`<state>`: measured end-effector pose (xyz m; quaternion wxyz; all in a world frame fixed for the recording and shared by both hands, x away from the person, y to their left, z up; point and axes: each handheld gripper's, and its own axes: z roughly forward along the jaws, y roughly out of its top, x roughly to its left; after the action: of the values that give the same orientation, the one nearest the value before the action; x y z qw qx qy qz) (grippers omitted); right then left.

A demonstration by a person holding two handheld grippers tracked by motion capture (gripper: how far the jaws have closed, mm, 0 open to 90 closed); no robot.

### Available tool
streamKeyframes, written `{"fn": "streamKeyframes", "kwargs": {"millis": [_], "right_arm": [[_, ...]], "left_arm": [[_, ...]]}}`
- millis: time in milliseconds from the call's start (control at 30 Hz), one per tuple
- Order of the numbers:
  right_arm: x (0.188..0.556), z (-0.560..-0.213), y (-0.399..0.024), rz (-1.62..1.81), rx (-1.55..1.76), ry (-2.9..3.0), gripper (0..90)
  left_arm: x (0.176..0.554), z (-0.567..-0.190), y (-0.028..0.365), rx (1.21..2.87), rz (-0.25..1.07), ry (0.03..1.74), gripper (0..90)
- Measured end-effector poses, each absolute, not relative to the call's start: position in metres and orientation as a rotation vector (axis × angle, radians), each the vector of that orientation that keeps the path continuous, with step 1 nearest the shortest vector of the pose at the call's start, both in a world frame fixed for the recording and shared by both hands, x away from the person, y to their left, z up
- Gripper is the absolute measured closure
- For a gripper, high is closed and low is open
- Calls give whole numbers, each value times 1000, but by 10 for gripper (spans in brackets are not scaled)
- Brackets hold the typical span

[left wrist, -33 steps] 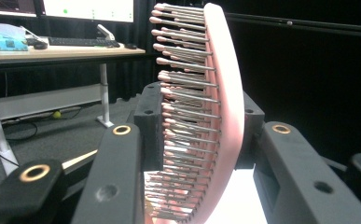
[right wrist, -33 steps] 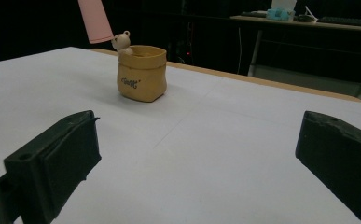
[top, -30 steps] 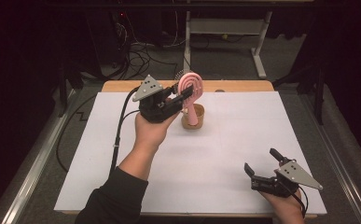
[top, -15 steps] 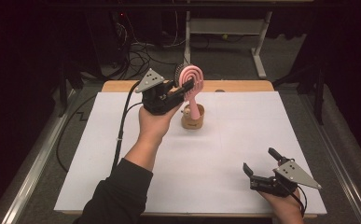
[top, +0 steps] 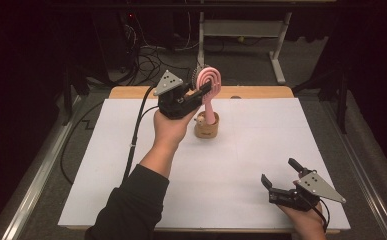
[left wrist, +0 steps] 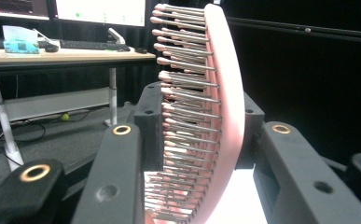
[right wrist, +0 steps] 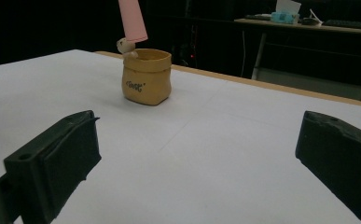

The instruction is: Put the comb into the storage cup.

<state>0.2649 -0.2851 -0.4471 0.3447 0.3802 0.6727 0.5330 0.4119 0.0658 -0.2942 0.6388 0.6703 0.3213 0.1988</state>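
Observation:
My left gripper is shut on the head of a pink hairbrush, which hangs upright with its handle pointing down. In the left gripper view the brush stands edge-on between the two black jaws, its metal bristles facing left. A small tan cup stands under it at the table's far middle. From the right gripper view, the pink handle ends just above the rim of the cup. My right gripper rests open near the front right edge, with nothing between its jaws.
A white sheet covers the table, with a wooden strip along the far edge. A small cream figure sits on the cup's rim. Cables and a desk frame lie beyond the table.
My left gripper has risen with the hairbrush, drawing the handle up out of the cup. The right gripper has stayed where it was.

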Motion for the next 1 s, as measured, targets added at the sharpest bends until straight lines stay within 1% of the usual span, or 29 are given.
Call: {"fn": "streamKeyframes", "kwargs": {"millis": [100, 367, 733, 1000], "right_arm": [[264, -447, -285, 1388, 990, 1745, 2], [264, -447, -287, 1395, 991, 1737, 3], [263, -446, -287, 1399, 985, 1741, 2], [263, -446, -287, 1400, 983, 1738, 3]], "left_arm": [[416, -293, 65, 1510, 439, 744, 633], [424, -294, 58, 1526, 466, 751, 633], [434, -305, 49, 1527, 488, 778, 633], [440, -313, 52, 1522, 479, 794, 633]]}}
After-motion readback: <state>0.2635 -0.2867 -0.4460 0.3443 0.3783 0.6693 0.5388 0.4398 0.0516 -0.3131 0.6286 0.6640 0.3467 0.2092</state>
